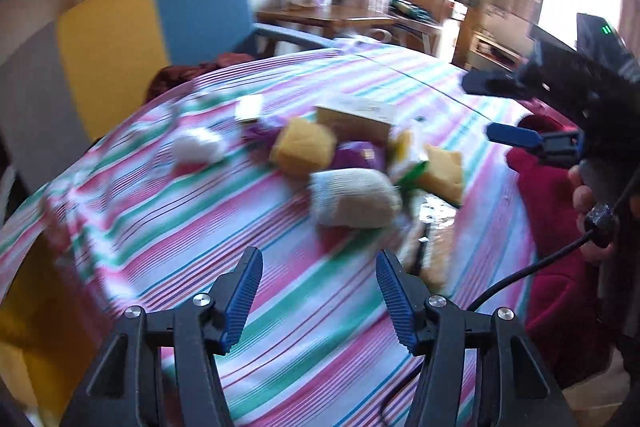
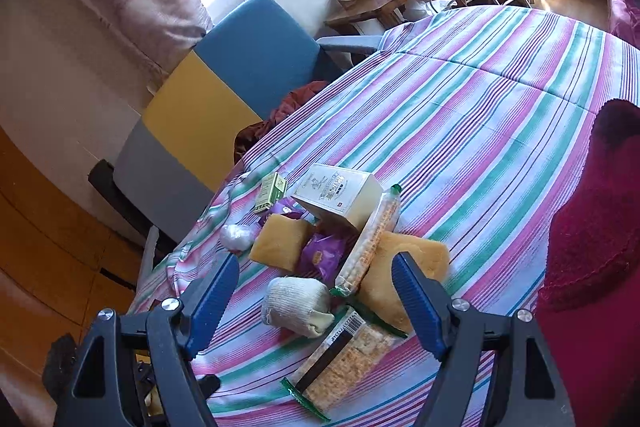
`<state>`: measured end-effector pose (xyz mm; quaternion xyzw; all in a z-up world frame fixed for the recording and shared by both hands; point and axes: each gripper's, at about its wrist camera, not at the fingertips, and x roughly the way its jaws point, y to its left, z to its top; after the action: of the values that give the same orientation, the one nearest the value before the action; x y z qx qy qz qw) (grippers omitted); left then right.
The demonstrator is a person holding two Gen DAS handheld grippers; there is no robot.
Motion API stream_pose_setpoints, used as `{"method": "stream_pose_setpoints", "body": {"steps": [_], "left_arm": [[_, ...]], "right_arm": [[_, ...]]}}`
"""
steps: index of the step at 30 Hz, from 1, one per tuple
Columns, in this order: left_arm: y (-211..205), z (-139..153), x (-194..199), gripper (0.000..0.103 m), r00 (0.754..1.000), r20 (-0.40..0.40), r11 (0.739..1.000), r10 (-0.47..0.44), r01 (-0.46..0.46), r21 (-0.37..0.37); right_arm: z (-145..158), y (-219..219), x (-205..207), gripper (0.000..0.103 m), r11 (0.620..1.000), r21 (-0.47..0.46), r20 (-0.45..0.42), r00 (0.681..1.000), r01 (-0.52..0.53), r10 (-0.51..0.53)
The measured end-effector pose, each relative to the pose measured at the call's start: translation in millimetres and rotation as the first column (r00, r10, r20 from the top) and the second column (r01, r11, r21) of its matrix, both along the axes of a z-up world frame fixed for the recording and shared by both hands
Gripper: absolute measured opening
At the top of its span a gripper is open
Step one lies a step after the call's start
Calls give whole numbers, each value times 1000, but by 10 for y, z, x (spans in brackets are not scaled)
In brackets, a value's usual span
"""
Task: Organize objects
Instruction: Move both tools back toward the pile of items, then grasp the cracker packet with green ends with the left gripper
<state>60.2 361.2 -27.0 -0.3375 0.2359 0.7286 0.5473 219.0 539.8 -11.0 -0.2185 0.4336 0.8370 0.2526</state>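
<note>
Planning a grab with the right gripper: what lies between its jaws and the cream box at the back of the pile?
In the right wrist view, the rolled white sock lies nearest, then the purple packet, before the cream box.

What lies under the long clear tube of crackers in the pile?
The long clear cracker tube leans across a cream carton, a purple snack packet and a yellow sponge. Whatever lies beneath those is hidden.

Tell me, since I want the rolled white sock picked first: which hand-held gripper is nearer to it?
Right, I judge. The right hand-held gripper hangs open directly over the rolled white sock; the left hand-held gripper, also open, sits back from it across bare striped cloth.
</note>
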Motion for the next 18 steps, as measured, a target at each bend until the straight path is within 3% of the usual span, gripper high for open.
{"method": "stream_pose_setpoints", "body": {"steps": [5, 9, 15, 16, 18], "left_arm": [[444, -156, 388, 60, 982, -13, 981, -190, 189, -53], [669, -302, 591, 61, 962, 3, 957, -275, 274, -96], [901, -515, 578, 61, 964, 29, 954, -265, 267, -138], [912, -572, 545, 48, 967, 54, 955, -250, 255, -149], [855, -608, 476, 44, 974, 76, 966, -214, 223, -132]], "right_arm": [[-33, 68, 81, 80, 999, -37, -25, 999, 35, -36], [-67, 108, 117, 81, 997, -67, -38, 998, 44, -46], [-80, 123, 123, 81, 996, -74, -31, 998, 52, -54], [-84, 126, 123, 81, 996, -75, -27, 998, 57, -59], [-96, 140, 129, 81, 995, -86, -33, 998, 58, -61]]}}
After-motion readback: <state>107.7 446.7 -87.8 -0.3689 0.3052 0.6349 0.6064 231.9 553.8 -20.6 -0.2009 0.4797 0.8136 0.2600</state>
